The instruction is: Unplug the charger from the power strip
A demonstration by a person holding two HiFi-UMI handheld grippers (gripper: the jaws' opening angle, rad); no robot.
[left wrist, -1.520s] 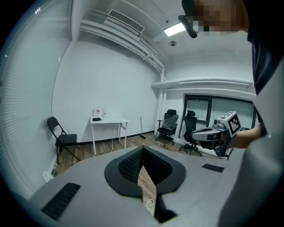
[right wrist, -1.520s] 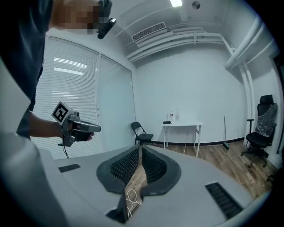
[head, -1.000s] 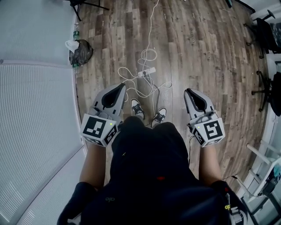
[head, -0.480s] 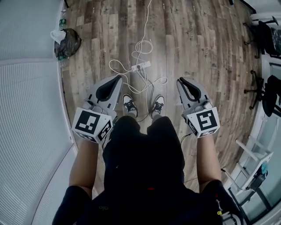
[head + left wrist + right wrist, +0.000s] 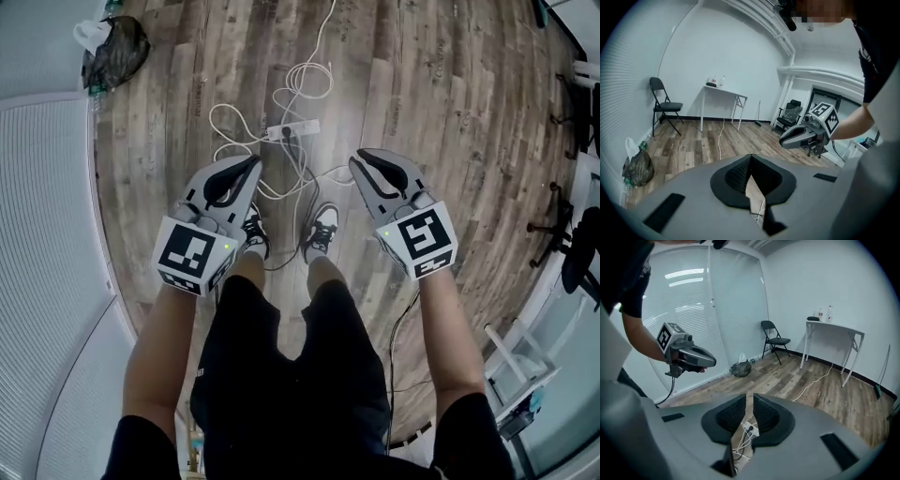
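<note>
A white power strip (image 5: 294, 127) lies on the wood floor among loops of white cable (image 5: 302, 82), with a dark charger plug (image 5: 287, 137) in it. Both grippers hang in the air above the floor, short of the strip. My left gripper (image 5: 249, 165) is shut and holds nothing, and so is my right gripper (image 5: 362, 157). In the right gripper view the strip (image 5: 749, 428) shows through the narrow slit between the jaws (image 5: 747, 397). The left gripper view shows only a bit of white cable (image 5: 762, 209) below its closed tips (image 5: 750, 156).
The person's two shoes (image 5: 322, 228) stand just behind the strip. A dark rubbish bag (image 5: 114, 42) sits by the blinds at the far left. A folding chair (image 5: 663, 101) and a white table (image 5: 724, 91) stand by the far wall. Office chairs (image 5: 586, 234) are at the right.
Both grippers have come down toward the floor and forward, closer to the power strip. The head camera has dipped with them. Jaws stay shut.
</note>
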